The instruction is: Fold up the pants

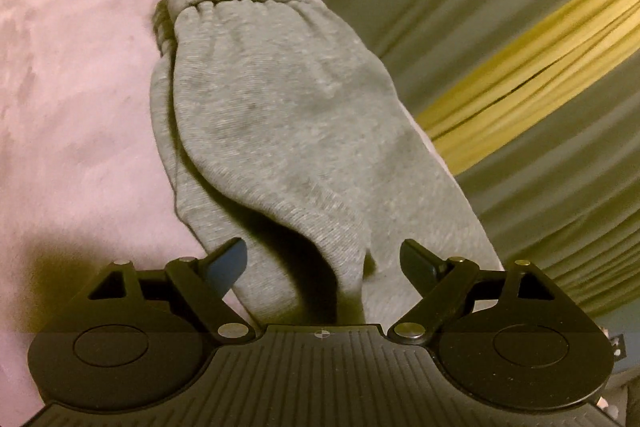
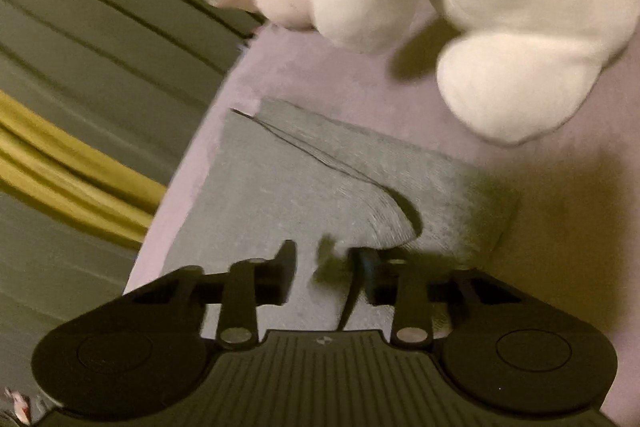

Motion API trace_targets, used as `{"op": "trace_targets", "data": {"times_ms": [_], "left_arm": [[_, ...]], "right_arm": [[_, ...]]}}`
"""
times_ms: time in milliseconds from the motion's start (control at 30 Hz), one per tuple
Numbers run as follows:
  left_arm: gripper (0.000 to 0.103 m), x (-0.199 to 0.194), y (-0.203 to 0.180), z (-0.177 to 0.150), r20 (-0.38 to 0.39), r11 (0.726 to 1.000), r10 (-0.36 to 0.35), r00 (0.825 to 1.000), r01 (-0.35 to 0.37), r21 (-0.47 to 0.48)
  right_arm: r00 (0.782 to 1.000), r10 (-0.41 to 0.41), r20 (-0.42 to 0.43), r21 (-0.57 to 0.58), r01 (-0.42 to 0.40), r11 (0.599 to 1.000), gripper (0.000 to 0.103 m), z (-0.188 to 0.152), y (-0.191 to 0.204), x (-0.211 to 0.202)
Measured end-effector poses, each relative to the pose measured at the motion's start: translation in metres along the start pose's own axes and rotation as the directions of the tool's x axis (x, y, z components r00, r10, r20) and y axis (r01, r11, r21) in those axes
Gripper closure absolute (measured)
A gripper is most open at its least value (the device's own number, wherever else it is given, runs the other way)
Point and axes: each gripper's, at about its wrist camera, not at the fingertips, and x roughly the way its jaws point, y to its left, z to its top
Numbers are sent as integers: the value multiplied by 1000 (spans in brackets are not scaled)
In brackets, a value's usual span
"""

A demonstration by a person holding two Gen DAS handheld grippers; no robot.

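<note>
The gray pants (image 1: pixel 280 131) lie on a pink blanket (image 1: pixel 72 107), close to its edge, where a green and yellow curtain (image 1: pixel 520 75) hangs past it. The left gripper (image 1: pixel 322 263) has its jaws wide apart, with a raised fold of the pants between them but not pinched. The stretchy waistband sits at the far end. In the right wrist view, the right gripper (image 2: pixel 322 269) has its jaws close together over flat gray cloth; the blur hides whether they pinch it. A white stuffed toy (image 2: pixel 500 7) rests farther back on the blanket. The pants look soft, floppy and light. Grab thick edges or folds, because thin cloth may slip out.
</note>
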Motion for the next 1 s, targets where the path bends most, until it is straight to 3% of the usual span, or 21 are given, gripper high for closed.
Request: {"op": "trace_targets", "data": {"times_ms": [200, 233, 267, 333, 400, 533, 600, 667, 700, 800, 1000], "left_arm": [[12, 1, 0, -2, -11, 1000, -3, 1000, 3, -15], [12, 2, 2, -1, -13, 1000, -4, 1000, 4, -24], [12, 1, 2, -1, -12, 1000, -7, 1000, 6, -30], [12, 1, 3, -1, -7, 999, -12, 1000, 12, -40], [12, -1, 4, -1, -2, 999, -17, 1000, 17, -47], [11, -3, 6, 0, 6, 998, -31, 999, 31, -60], [11, -5, 7, 0, 9, 997, -38, 999, 39, -73], [10, -5, 7, 1, 6, 996, -41, 999, 41, -76], [10, -4, 7, 1, 3, 996, -41, 999, 41, -74], [9, -4, 8, 2, 1, 996, -45, 999, 45, -78], [8, -5, 6, 3, 1, 997, -42, 999, 42, -72]], "right_arm": [[998, 64, -14, 70, -63, 996, 70, -8, -4, 3], [998, 65, -15, 64, -64, 996, 74, -9, -1, 3], [998, 63, -12, 42, -63, 997, 99, -11, 3, 2], [999, 48, 3, -10, -48, 999, 97, -11, 15, -5], [994, 94, 48, -60, -91, 994, 98, -8, 28, -27], [952, 277, 126, 60, -286, 956, 98, 2, 24, -83], [931, 322, 174, 129, -346, 930, 98, 2, 6, -108], [949, 243, 203, 73, -262, 962, 98, 0, -8, -119], [969, 155, 193, 4, -159, 987, 98, 0, -15, -116], [993, -91, 77, -71, 97, 993, 97, -8, -37, -82], [986, -139, 91, -47, 144, 989, 96, -18, -40, -81]]}}
